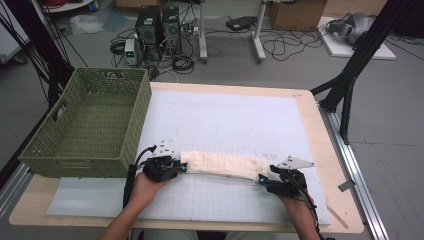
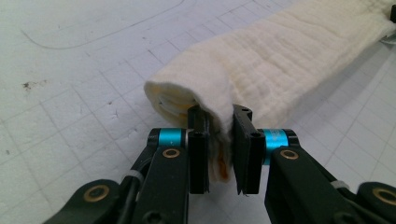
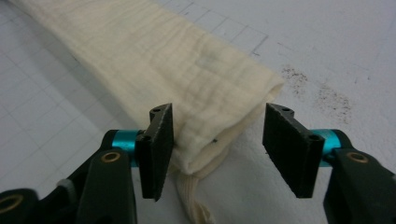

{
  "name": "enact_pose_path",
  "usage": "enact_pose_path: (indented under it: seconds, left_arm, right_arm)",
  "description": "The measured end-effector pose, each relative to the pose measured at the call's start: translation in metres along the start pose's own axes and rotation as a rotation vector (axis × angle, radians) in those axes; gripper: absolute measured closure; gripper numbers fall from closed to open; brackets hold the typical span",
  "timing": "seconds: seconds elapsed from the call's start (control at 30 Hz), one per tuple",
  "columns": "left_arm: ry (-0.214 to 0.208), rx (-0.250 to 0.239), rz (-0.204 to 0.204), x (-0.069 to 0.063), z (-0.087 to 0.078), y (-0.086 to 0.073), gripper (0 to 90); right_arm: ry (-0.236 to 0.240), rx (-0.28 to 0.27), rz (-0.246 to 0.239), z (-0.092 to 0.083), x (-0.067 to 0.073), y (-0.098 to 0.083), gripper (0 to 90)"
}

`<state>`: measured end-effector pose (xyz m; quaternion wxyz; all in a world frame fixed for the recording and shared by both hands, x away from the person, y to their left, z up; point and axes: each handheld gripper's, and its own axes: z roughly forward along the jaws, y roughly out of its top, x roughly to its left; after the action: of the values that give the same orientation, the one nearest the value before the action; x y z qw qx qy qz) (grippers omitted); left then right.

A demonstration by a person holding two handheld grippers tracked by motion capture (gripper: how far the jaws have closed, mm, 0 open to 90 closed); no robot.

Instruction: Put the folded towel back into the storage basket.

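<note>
- Between the L gripper (image 2: 219,116) jaws: near end of folded cloth (image 2: 280,60), pinched tight.
- R gripper (image 3: 217,123): jaws apart, cloth's other end between them, pads not pressing.
- Basket (image 1: 87,120) past L gripper.

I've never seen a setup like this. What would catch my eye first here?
Probably the long folded cream cloth lying across the white gridded mat, with a hand-held gripper at each end. The left gripper pinches its end, while the right gripper straddles the other end, jaws apart. A green woven basket stands at the table's left.
</note>
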<state>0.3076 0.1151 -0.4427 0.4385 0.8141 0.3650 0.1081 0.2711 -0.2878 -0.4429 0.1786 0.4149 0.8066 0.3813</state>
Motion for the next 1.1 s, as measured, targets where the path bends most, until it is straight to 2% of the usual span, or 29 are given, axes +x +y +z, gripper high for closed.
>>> enact_pose_path:
  seconds: [0.13,0.33,0.37,0.53,0.63,0.8,1.1]
  left_arm:
    - [0.003,0.001,0.000,0.000,0.000,0.000,77.6]
    - [0.007,0.013,0.004,0.000,0.001,-0.001,77.5]
    - [0.007,0.015,0.006,0.000,0.002,-0.001,77.6]
    - [0.010,0.018,0.008,0.000,0.003,-0.001,77.6]
    - [0.016,0.021,0.013,-0.001,0.003,-0.001,77.8]
    - [0.012,-0.024,0.019,-0.001,-0.003,0.002,78.5]
    - [-0.014,-0.125,0.008,-0.003,-0.018,0.011,78.9]
  right_arm:
    - [0.033,0.032,0.038,0.003,0.001,-0.003,43.6]
    - [0.035,0.033,0.037,0.005,0.003,-0.005,44.3]
    - [0.036,0.034,0.034,0.005,0.003,-0.004,46.2]
    - [0.077,0.037,0.010,0.004,0.009,-0.002,69.8]
    - [0.086,0.042,0.006,0.005,0.011,-0.001,75.8]
    - [0.079,0.049,0.005,0.003,0.009,0.002,78.0]
    - [0.082,-0.007,0.025,-0.006,0.005,0.007,78.0]
